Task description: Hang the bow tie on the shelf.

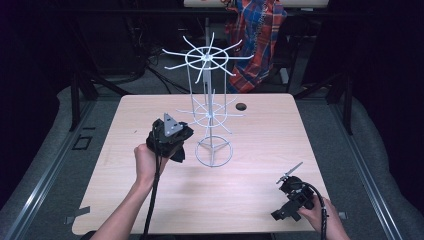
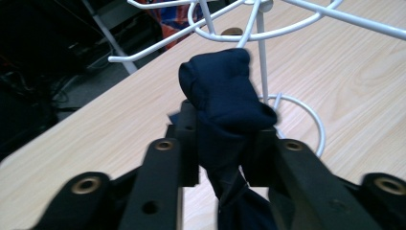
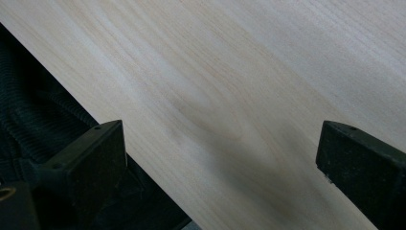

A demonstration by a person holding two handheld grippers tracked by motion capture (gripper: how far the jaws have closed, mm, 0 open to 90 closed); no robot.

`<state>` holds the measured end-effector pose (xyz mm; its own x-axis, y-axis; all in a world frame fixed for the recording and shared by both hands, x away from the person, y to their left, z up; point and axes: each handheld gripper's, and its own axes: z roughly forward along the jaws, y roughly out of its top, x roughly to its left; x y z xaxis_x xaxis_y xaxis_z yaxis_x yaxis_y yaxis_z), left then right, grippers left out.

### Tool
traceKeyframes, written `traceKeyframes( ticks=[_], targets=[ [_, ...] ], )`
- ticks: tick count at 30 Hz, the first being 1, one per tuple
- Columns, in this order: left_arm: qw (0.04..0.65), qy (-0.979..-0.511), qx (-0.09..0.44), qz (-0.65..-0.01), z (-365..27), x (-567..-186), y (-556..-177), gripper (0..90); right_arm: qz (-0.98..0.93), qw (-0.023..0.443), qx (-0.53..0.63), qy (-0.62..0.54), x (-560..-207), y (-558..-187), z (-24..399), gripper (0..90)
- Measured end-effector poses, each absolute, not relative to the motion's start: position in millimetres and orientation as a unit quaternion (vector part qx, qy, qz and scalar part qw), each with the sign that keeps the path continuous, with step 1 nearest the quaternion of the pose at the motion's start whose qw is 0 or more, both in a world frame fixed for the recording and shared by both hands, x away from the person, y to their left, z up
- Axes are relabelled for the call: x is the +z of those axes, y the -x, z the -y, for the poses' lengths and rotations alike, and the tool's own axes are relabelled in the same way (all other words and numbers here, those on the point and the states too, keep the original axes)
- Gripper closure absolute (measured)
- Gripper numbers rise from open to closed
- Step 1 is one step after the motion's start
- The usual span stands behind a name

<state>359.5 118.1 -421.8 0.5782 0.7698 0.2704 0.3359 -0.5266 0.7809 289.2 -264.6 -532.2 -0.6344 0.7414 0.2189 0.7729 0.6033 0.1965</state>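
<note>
Holding a bundled dark navy cloth, apparently a sock, the left gripper has its jaws clamped on the fabric at mid-length, with the rolled end standing above the pads and the rest hanging below. It sits over the left-centre of the worktop, just beside the white wire rack, whose base ring rests near the worktop's middle. In the left gripper view a lower-tier prong of the rack passes close above and behind the cloth. The right gripper lies low near the front right corner of the worktop, jaws wide apart with nothing between them. Judged step: hanging the cloth on a rack arm. To do it well, the cloth should be raised above a free prong, draped so comparable lengths fall on either side, and released only once its weight rests on the wire. The light rack may tip or turn if pushed; the idle right gripper could steady its post.
</note>
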Motion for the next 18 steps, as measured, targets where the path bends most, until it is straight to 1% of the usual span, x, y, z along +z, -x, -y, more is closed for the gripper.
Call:
traceKeyframes(
  ticks=[5,11,18],
  targets=[
    [0.330,-0.818,0.330,-0.336,-114.1,-415.8,-355.5,79.3,0.893,0.057,-0.139,0.425,-532.5,-289.0,264.5,2.8],
    [0.306,-0.826,0.345,-0.324,-109.5,-408.7,-352.3,79.9,0.889,0.058,-0.146,0.430,-533.2,-288.1,264.3,2.8],
    [0.303,-0.828,0.350,-0.318,-110.3,-401.2,-349.9,79.8,0.897,0.056,-0.131,0.418,-531.7,-290.1,266.0,2.8]
  ],
)
